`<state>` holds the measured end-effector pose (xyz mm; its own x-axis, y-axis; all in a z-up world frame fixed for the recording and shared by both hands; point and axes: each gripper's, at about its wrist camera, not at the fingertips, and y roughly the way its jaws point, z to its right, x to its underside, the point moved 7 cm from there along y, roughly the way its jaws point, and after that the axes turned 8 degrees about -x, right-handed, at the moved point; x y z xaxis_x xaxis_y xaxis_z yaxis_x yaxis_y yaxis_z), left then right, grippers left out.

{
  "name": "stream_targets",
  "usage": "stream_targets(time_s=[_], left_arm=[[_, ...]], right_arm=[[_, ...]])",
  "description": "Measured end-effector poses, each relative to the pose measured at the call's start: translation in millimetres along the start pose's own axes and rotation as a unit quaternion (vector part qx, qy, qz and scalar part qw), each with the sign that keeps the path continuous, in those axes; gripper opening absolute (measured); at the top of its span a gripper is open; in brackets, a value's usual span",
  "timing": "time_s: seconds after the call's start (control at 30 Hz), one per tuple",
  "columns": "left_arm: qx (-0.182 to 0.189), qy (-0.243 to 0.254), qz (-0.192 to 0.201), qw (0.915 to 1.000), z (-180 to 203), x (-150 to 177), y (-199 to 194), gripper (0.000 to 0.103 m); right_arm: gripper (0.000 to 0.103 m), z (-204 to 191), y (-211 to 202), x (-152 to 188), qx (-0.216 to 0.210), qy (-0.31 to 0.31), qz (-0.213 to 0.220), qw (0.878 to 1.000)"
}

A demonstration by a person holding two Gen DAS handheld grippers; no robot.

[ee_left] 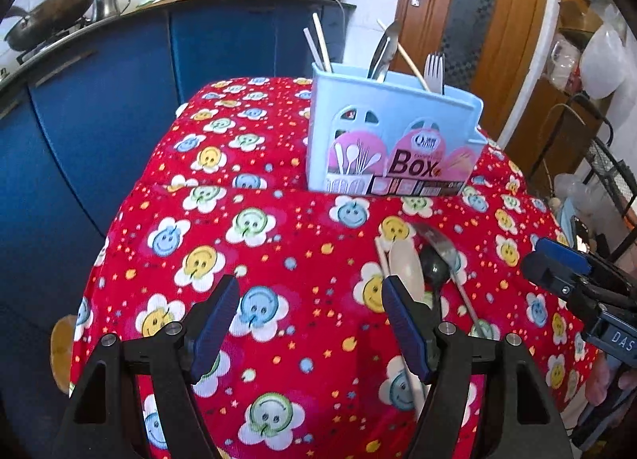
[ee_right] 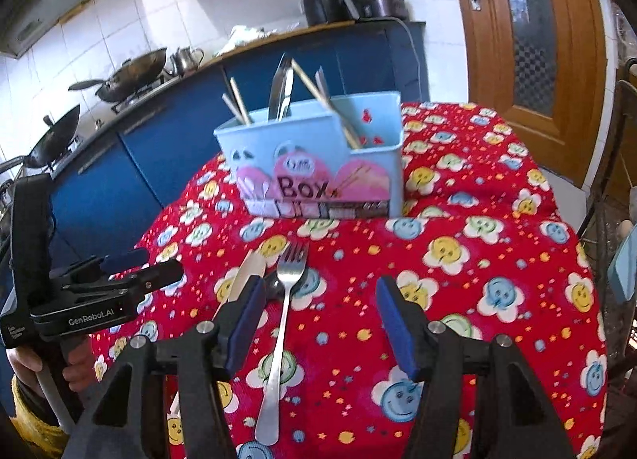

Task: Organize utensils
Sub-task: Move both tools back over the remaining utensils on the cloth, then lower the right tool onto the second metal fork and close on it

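A light blue utensil box [ee_left: 390,140] [ee_right: 318,164] stands at the far side of the red flowered tablecloth [ee_left: 278,244] [ee_right: 458,280], holding chopsticks, a fork and other metal utensils. In front of it a metal fork [ee_right: 282,319] [ee_left: 438,240], a white spoon [ee_left: 406,268] [ee_right: 249,272], a black spoon [ee_left: 434,264] [ee_right: 274,288] and a chopstick lie in a loose pile. My right gripper [ee_right: 320,288] [ee_left: 549,264] is open above the cloth, the fork lying just inside its left finger, untouched. My left gripper [ee_left: 310,288] [ee_right: 147,264] is open over bare cloth, the pile beside its right finger.
Blue cabinets and a counter with woks [ee_right: 135,69], a kettle and appliances run behind and left of the table. A wooden door [ee_right: 529,21] is at the back right and a wire rack [ee_left: 609,164] stands close to the table's right edge.
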<state>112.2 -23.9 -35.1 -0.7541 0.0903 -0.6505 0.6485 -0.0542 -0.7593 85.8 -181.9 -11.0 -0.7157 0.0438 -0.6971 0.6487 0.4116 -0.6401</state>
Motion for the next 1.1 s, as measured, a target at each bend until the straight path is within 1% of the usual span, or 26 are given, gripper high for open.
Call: stream_targets(time_s=[0.2, 0.3, 0.37, 0.43, 0.53, 0.63, 0.77, 0.8, 0.83, 0.9, 1.1], left_arm=[[-0.001, -0.018, -0.023, 0.9996, -8, 12, 7, 0.075], [-0.010, -0.024, -0.033, 0.9991, -12, 16, 11, 0.075], [-0.012, -0.025, -0.035, 0.9990, -15, 19, 12, 0.075], [-0.018, -0.024, -0.034, 0.9990, -18, 21, 13, 0.075], [-0.025, -0.021, -0.030, 0.9990, -22, 22, 12, 0.075], [-0.026, -0.021, -0.030, 0.9990, -24, 23, 13, 0.075], [-0.026, -0.021, -0.030, 0.9990, -26, 24, 13, 0.075], [-0.026, -0.021, -0.031, 0.9990, -27, 25, 14, 0.075], [-0.024, -0.021, -0.033, 0.9989, -28, 26, 14, 0.075], [-0.021, -0.020, -0.036, 0.9989, -28, 27, 15, 0.075], [-0.014, -0.010, -0.039, 0.9991, -21, 27, 15, 0.075]], right_arm=[[0.061, -8, 15, 9, -0.002, -0.009, -0.033, 0.999], [0.060, -12, 24, 13, 0.000, -0.015, -0.049, 0.999], [0.056, -13, 30, 14, 0.002, -0.018, -0.060, 0.998], [0.047, -14, 36, 16, 0.003, -0.020, -0.073, 0.997], [0.038, -14, 45, 18, 0.002, -0.019, -0.089, 0.996], [0.032, -14, 53, 19, 0.003, -0.020, -0.101, 0.995], [0.027, -15, 60, 18, 0.009, -0.028, -0.110, 0.994], [0.023, -15, 62, 17, 0.012, -0.030, -0.111, 0.993], [0.016, -14, 63, 16, 0.016, -0.032, -0.111, 0.993], [0.008, -14, 65, 15, 0.019, -0.032, -0.110, 0.993], [0.005, -6, 59, 14, 0.012, -0.009, -0.095, 0.995]])
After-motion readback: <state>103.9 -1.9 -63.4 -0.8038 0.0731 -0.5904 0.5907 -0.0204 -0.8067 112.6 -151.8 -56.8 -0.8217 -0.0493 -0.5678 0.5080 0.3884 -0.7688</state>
